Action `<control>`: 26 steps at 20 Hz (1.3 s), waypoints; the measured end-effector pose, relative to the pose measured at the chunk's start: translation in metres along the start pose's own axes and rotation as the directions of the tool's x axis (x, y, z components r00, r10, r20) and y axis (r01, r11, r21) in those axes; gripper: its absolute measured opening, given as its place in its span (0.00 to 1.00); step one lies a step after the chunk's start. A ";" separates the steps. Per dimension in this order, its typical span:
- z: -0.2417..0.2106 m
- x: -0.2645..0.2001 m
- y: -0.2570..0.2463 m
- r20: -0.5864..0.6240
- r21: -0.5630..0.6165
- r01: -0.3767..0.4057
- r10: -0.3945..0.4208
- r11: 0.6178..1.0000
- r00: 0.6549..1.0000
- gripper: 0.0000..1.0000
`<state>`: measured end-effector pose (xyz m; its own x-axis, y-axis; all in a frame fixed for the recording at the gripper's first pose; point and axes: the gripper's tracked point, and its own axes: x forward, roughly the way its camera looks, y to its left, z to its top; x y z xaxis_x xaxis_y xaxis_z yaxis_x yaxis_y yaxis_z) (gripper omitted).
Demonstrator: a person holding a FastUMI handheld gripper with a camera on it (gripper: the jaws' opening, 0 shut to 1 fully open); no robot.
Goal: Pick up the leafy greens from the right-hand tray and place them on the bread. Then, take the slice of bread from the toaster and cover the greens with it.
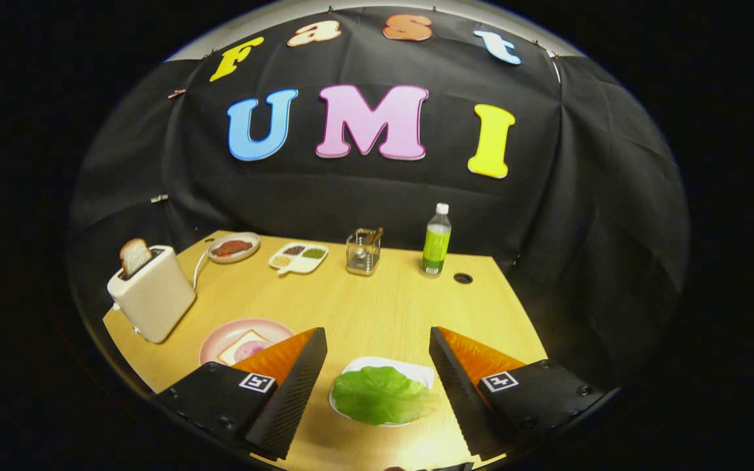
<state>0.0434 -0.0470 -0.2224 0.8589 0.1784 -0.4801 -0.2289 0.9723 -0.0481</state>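
Gripper fingers spread wide, touching nothing. Leafy greens lie flat between them on a white tray. At 10 o'clock off the left finger, a pink plate holds bread. Further at 10 o'clock, the toaster holds an upright slice.

The left finger of the gripper stood wide apart from its partner and hid part of the pink plate and one corner of the bread lying on it. The leaf covered most of its white tray. The toaster concealed the lower half of its slice. What filled the divided dish and the clear holder was too small to identify.
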 end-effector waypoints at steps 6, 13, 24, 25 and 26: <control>-0.059 0.032 -0.007 -0.156 -0.007 -0.059 0.058 0.998 0.986 0.98; -0.112 0.058 -0.010 -0.287 -0.021 -0.088 0.078 0.996 0.955 0.98; -0.151 0.075 -0.011 -0.388 0.018 -0.121 0.118 0.993 0.914 0.98; -0.152 0.074 -0.011 -0.387 0.007 -0.126 0.118 0.992 0.914 0.95; -0.151 0.074 -0.012 -0.389 0.000 -0.130 0.120 0.991 0.914 0.91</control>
<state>0.0400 -0.0684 -0.3896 0.5790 0.2212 -0.7847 -0.3388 0.9407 0.0153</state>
